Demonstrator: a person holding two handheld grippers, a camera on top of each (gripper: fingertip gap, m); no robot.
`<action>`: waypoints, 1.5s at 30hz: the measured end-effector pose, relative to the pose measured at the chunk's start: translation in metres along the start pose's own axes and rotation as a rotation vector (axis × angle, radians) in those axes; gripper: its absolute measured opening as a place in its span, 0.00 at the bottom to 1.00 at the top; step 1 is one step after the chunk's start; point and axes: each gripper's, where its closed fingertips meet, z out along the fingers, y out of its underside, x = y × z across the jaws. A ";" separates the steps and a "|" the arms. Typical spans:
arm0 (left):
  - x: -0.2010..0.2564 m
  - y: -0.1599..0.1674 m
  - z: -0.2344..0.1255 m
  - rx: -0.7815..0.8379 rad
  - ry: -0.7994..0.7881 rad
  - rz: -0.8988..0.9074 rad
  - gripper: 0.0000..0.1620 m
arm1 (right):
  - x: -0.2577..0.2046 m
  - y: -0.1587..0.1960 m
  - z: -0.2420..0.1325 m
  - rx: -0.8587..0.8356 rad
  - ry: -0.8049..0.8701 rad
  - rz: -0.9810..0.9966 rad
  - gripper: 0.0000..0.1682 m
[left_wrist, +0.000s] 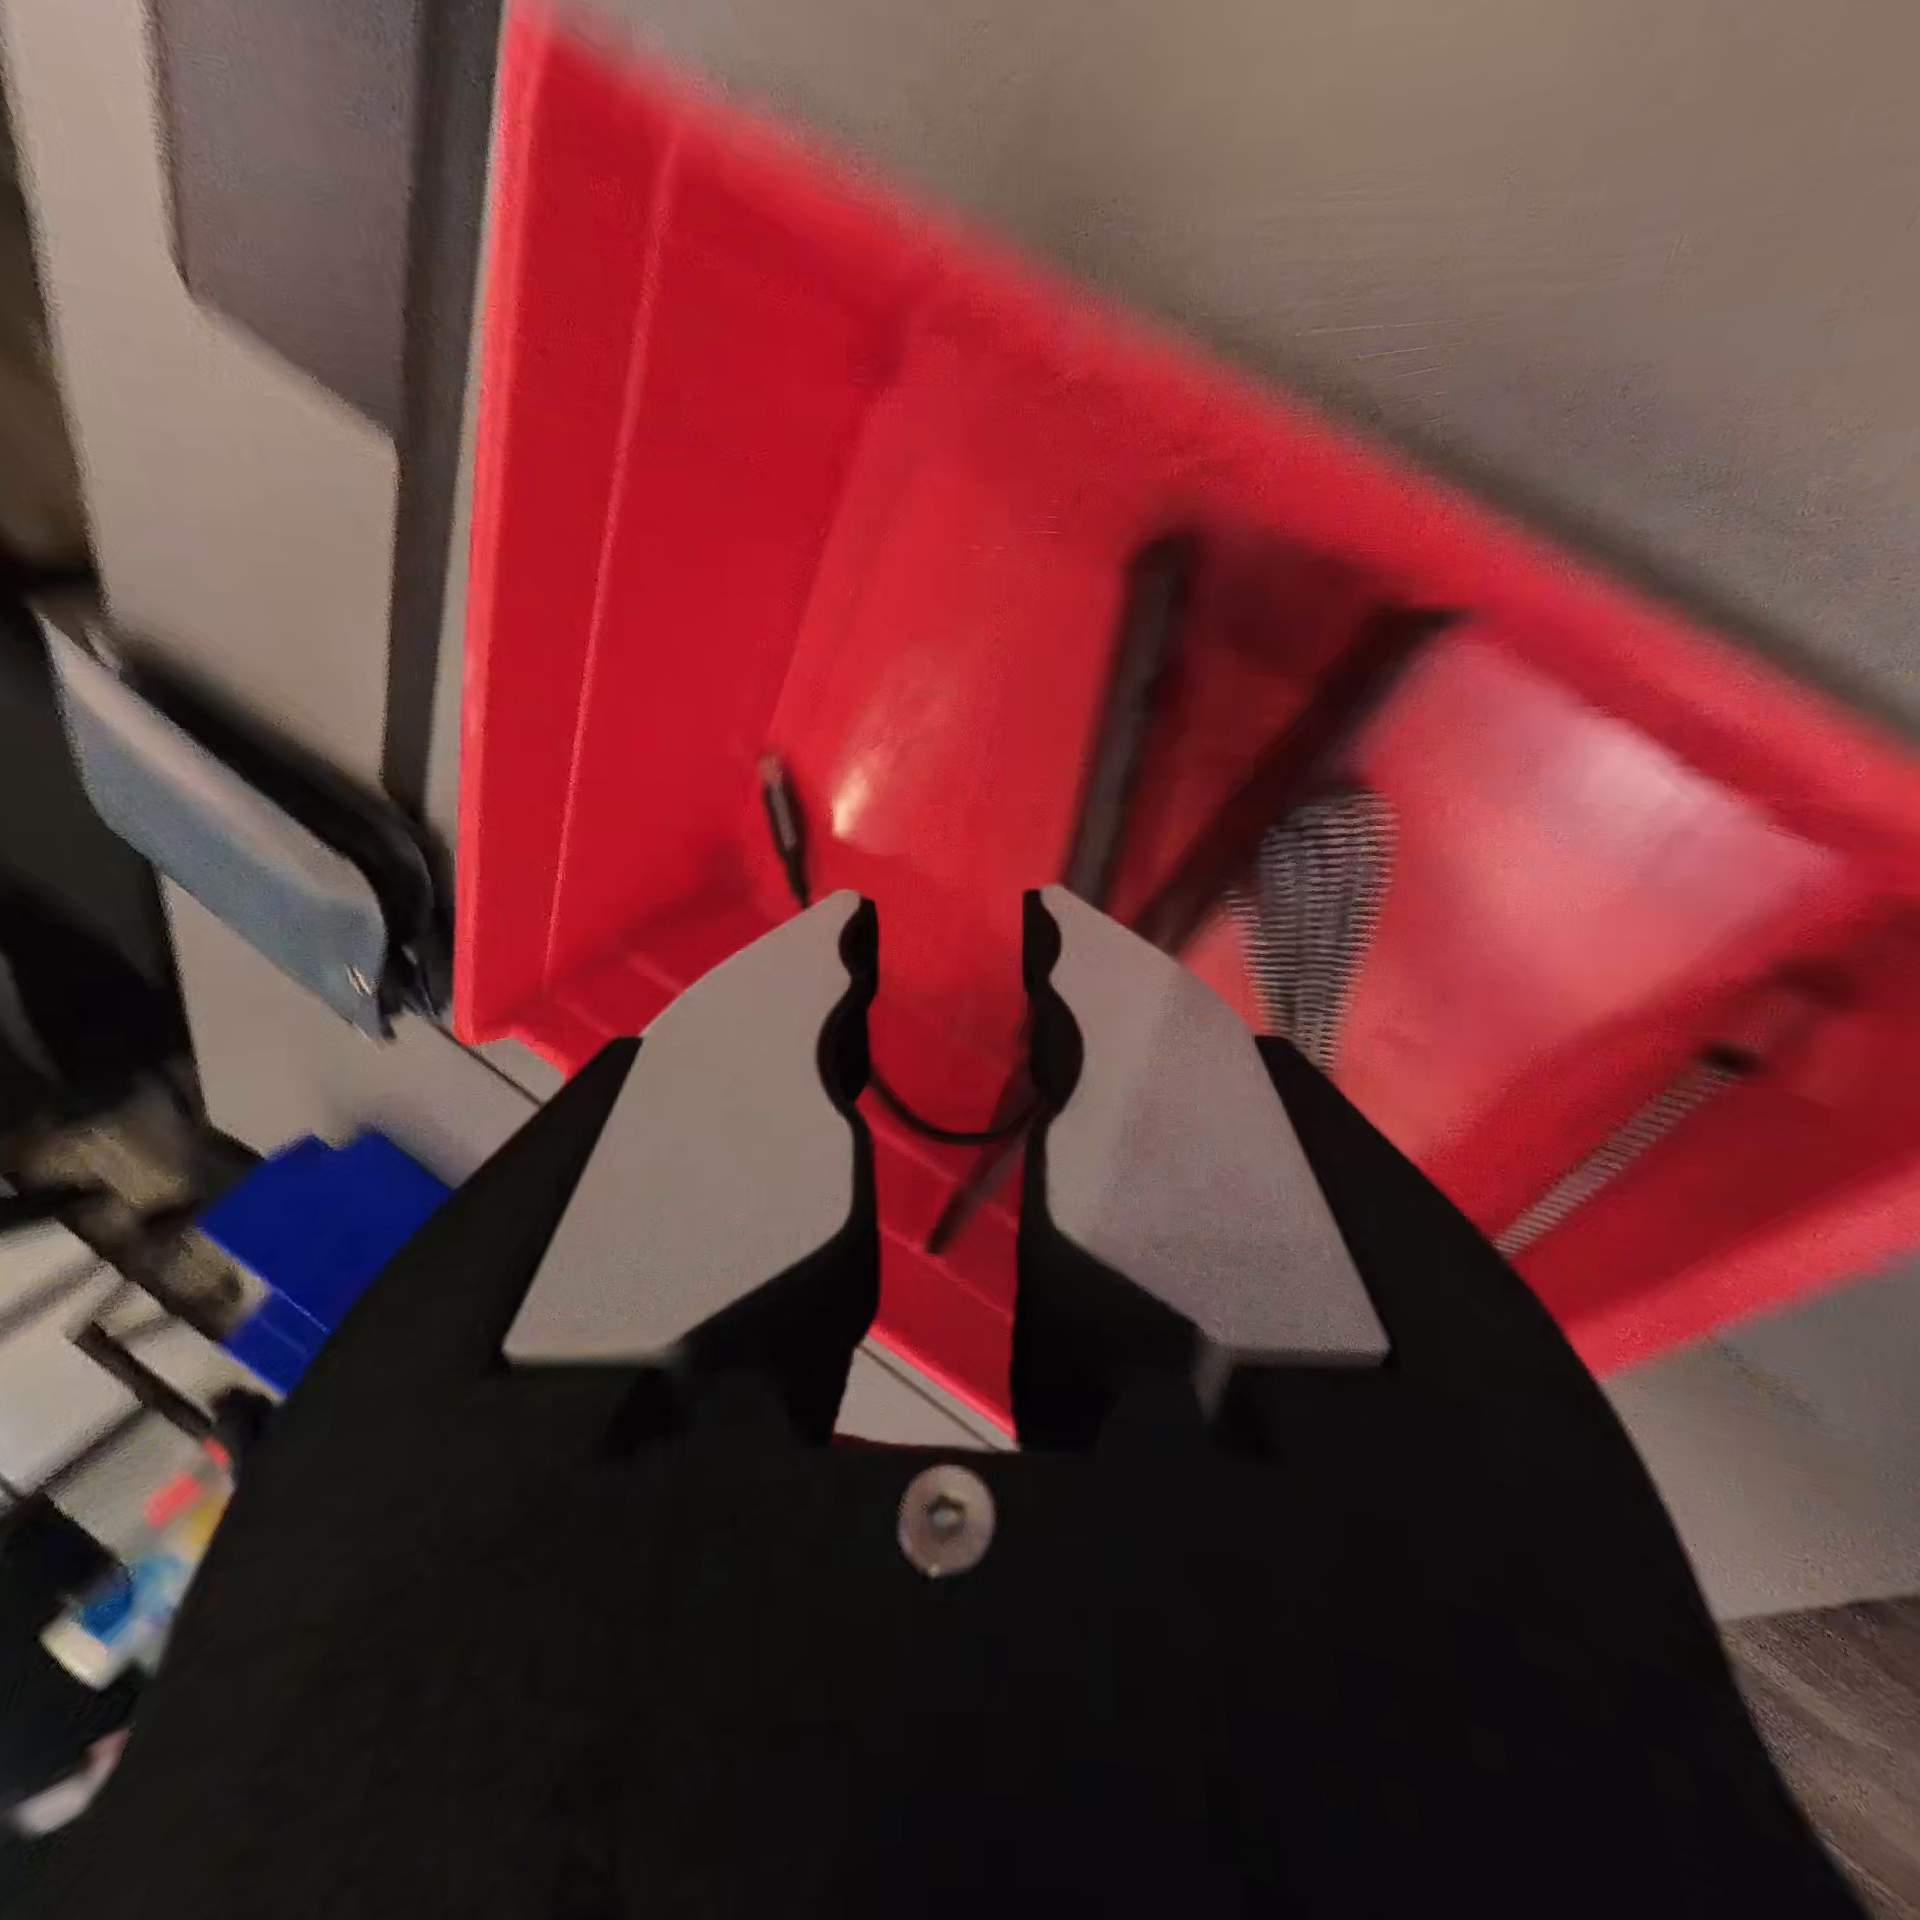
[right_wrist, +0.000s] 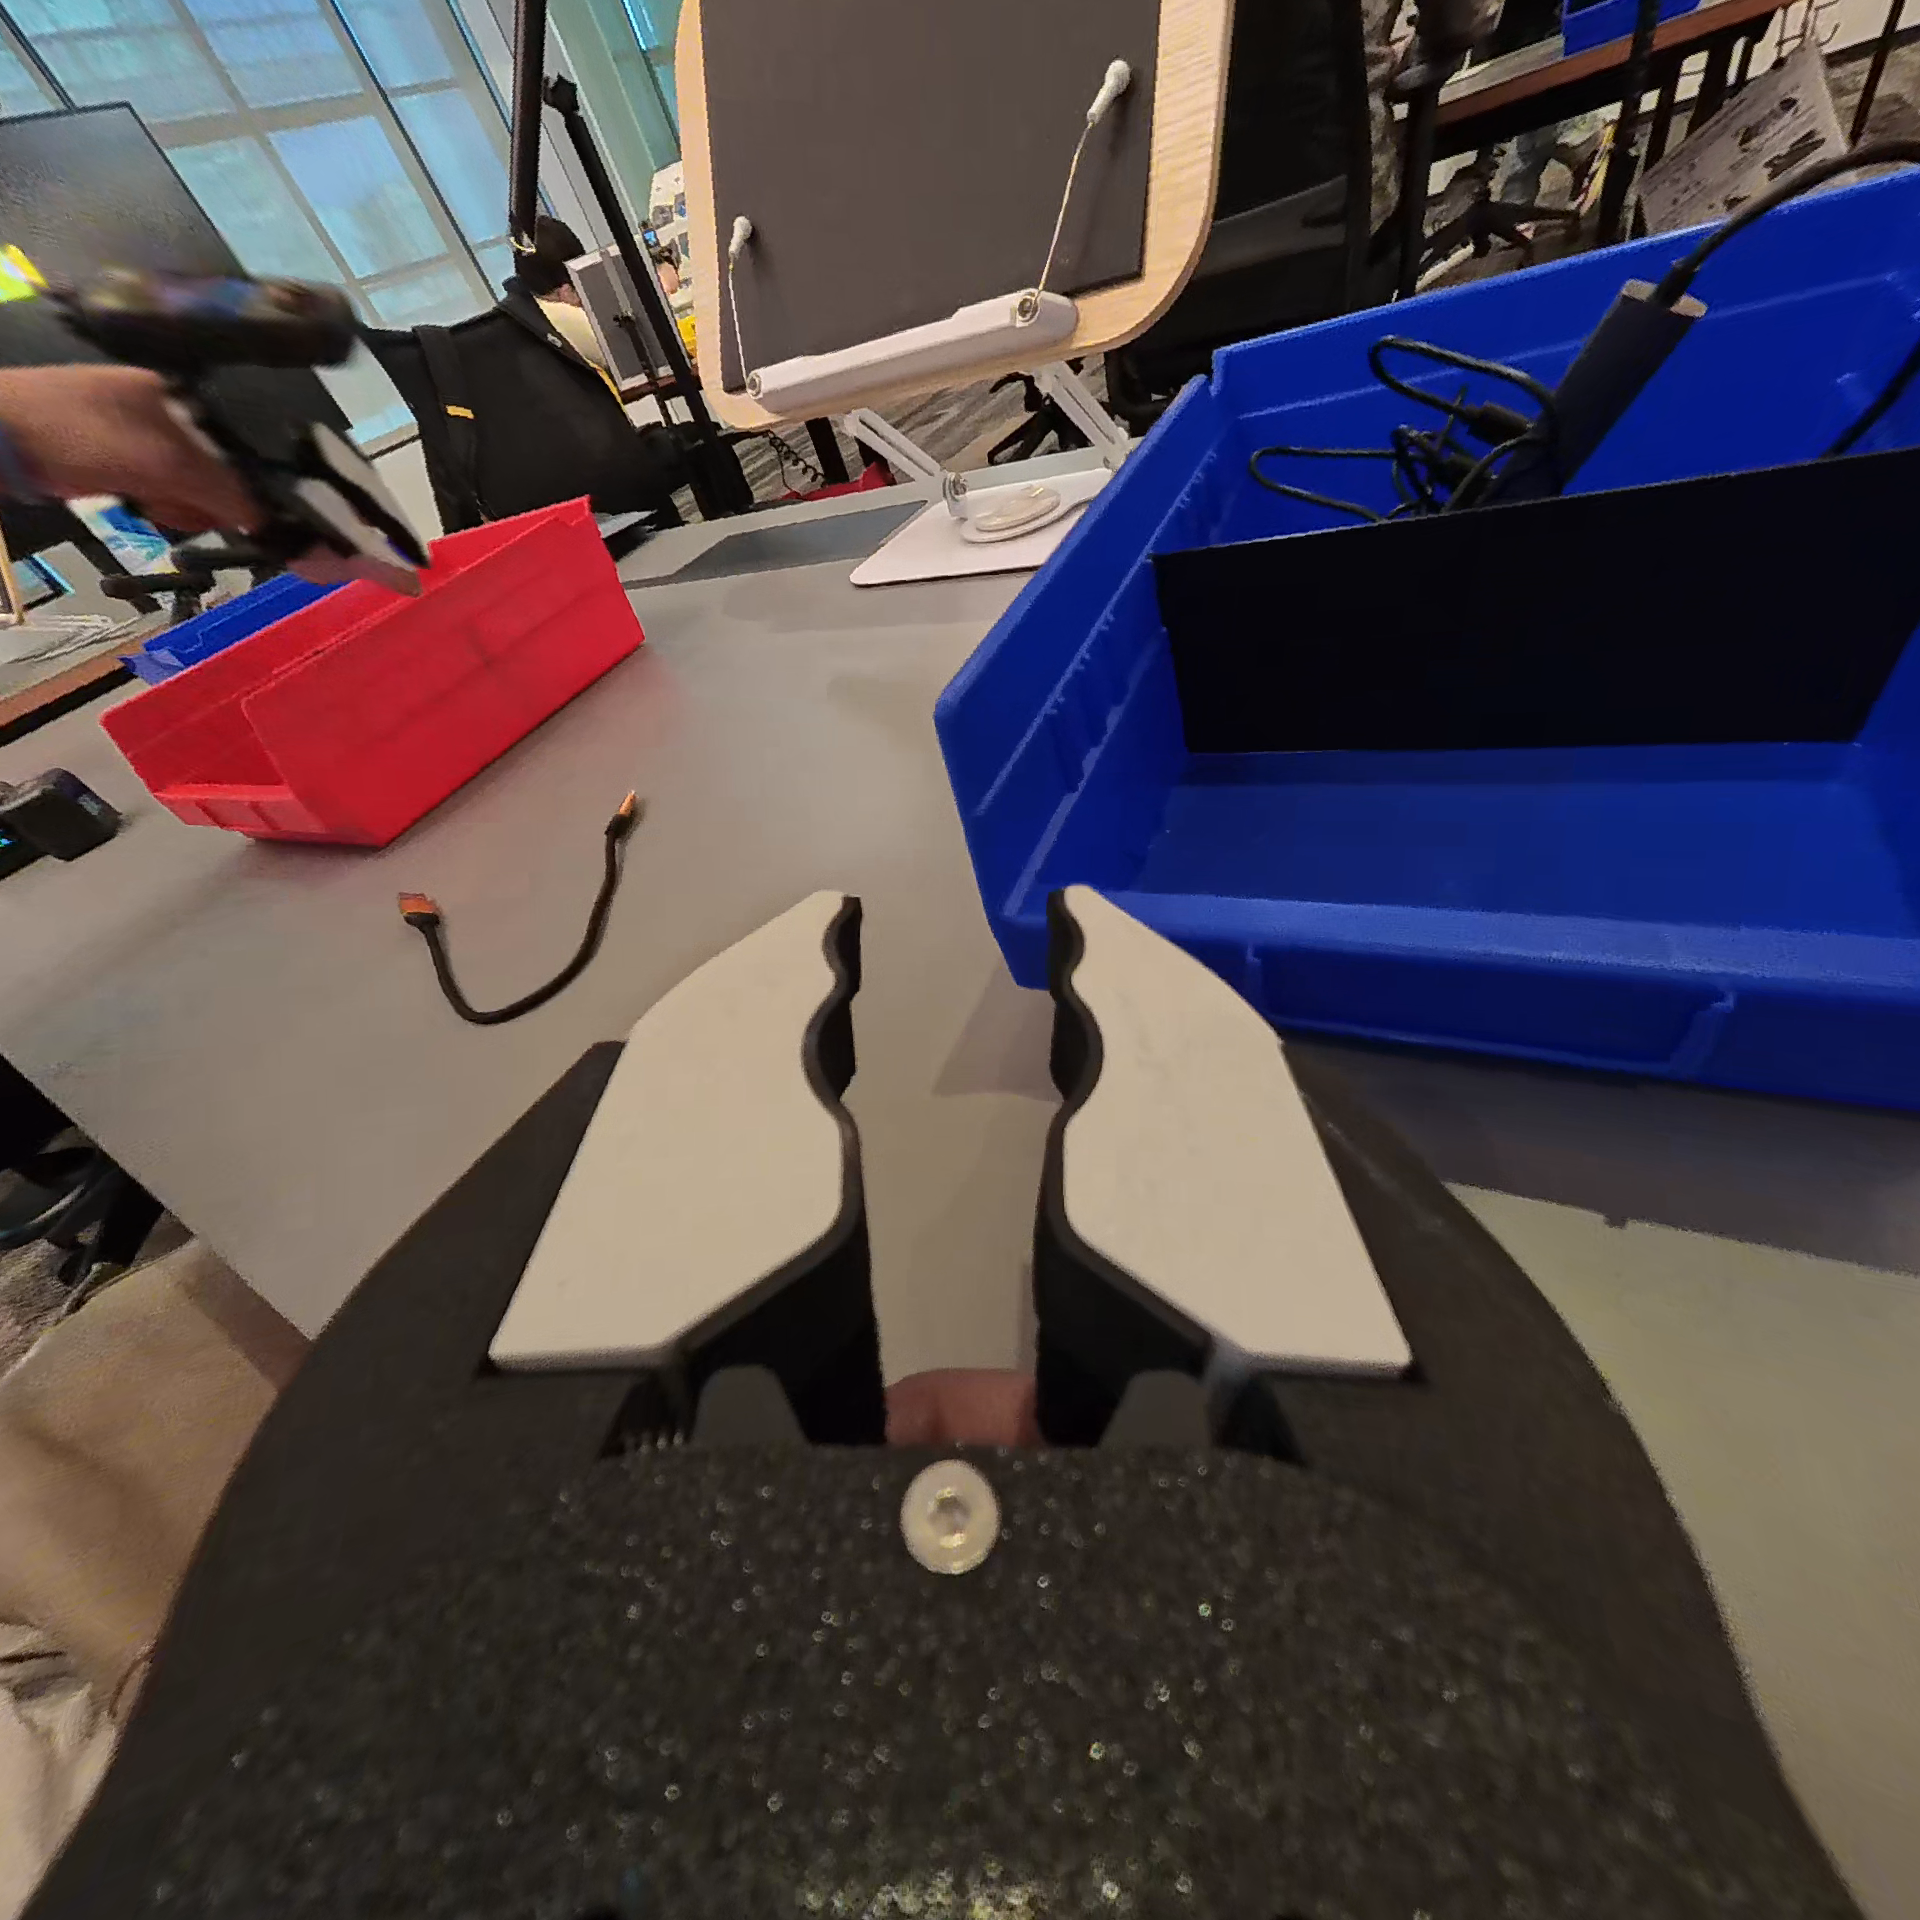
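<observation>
L gripper (left_wrist: 948, 914) jaws apart, empty, over red bin (left_wrist: 644, 623). R gripper (right_wrist: 954, 914) apart, empty; short cable (right_wrist: 520, 935) lies fwd-left, nearer R.

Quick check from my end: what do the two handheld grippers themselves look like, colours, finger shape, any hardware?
Both match. The left gripper and right gripper have a black body, two flat light-grey fingers with wavy black inner pads, and a silver hex screw centred below. The right body's surface looks speckled. No cables or markings visible on either.
</observation>
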 end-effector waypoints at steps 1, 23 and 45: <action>-0.016 0.010 0.022 -0.064 0.017 -0.041 0.16 | -0.001 0.000 0.002 -0.002 -0.008 0.001 0.20; -0.062 0.031 0.050 -0.015 -0.280 -0.108 0.05 | -0.006 0.003 0.014 -0.029 -0.020 -0.024 0.19; 0.013 -0.064 -0.292 0.523 -0.613 -0.135 0.04 | -0.197 -0.019 0.109 0.099 -0.345 -0.539 0.24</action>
